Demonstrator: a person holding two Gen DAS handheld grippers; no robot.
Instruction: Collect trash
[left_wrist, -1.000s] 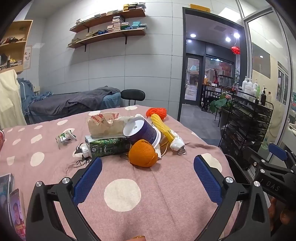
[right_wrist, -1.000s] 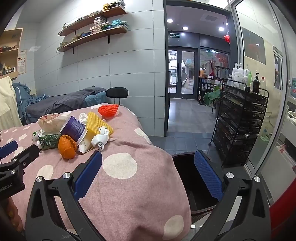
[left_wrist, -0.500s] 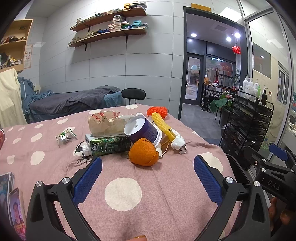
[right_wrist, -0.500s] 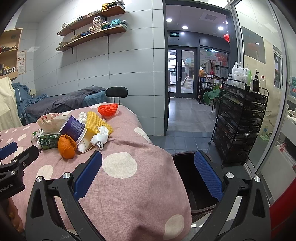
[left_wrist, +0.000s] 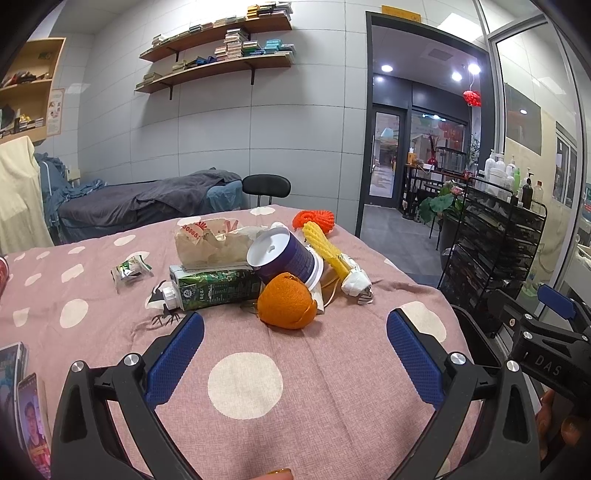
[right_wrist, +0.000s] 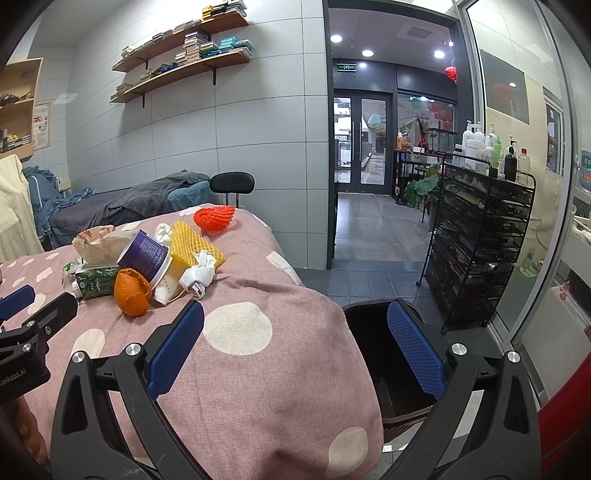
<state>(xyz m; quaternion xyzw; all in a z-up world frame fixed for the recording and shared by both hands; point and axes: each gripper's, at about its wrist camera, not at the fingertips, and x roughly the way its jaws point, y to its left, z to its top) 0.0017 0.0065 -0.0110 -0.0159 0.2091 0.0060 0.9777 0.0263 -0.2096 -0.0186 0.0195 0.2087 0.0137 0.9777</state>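
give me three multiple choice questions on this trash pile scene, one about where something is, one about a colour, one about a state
1. Where does the orange peel lie?
A. at the near edge of the trash pile, in front of the purple cup
B. inside the black bin
C. on the wall shelf

2. What colour is the foam net farthest back on the table?
A. blue
B. red
C. white

3. How do both grippers stand?
A. shut on the green carton
B. shut on nothing
C. open, holding nothing

Answers:
1. A: the peel rests on the pink dotted tablecloth just before the tipped cup.
2. B: it is red, behind the yellow foam net.
3. C: the left gripper and right gripper both show blue pads wide apart over bare cloth.
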